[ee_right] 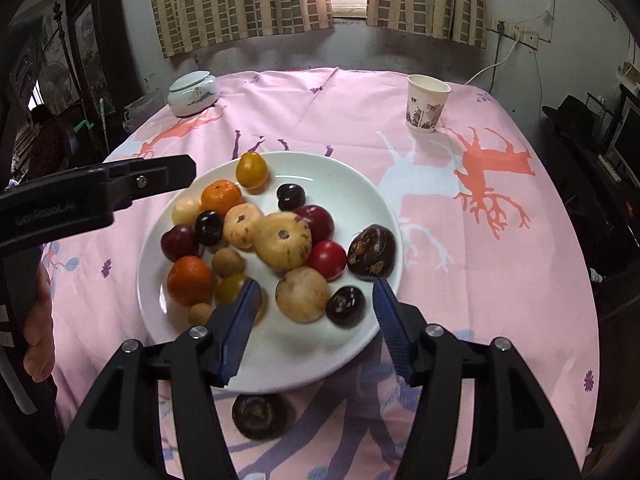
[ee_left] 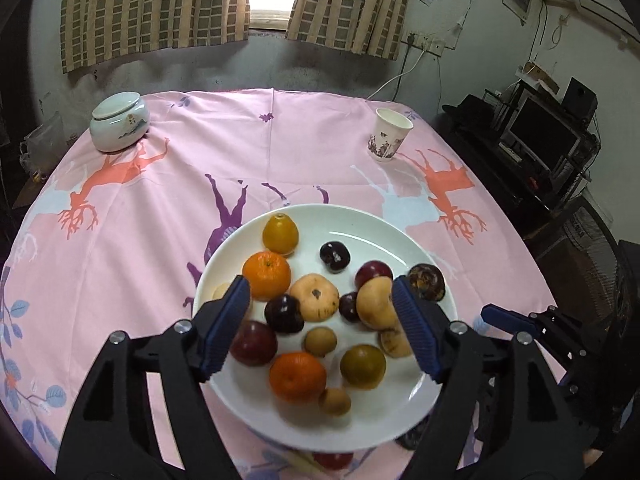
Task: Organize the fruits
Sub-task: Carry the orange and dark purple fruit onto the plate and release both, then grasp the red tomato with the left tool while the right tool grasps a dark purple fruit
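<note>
A white plate (ee_left: 376,224) (ee_right: 280,360) on the pink tablecloth holds several fruits: oranges (ee_left: 267,275) (ee_right: 189,281), tan round fruits (ee_left: 315,297) (ee_right: 283,241), dark plums (ee_left: 335,256) (ee_right: 345,306), a red plum (ee_right: 331,260) and a yellow fruit (ee_left: 280,234) (ee_right: 251,170). My left gripper (ee_left: 322,300) is open above the plate's near half, holding nothing. My right gripper (ee_right: 316,300) is open over the plate's near edge, empty. One dark fruit (ee_right: 258,416) lies on the cloth just in front of the plate.
A white lidded jar (ee_left: 119,121) (ee_right: 193,93) stands at the table's far left. A paper cup (ee_left: 389,135) (ee_right: 426,103) stands at the far right. Shelves with a monitor (ee_left: 540,136) stand to the right of the table. The left gripper's body (ee_right: 96,196) reaches in over the plate's left side.
</note>
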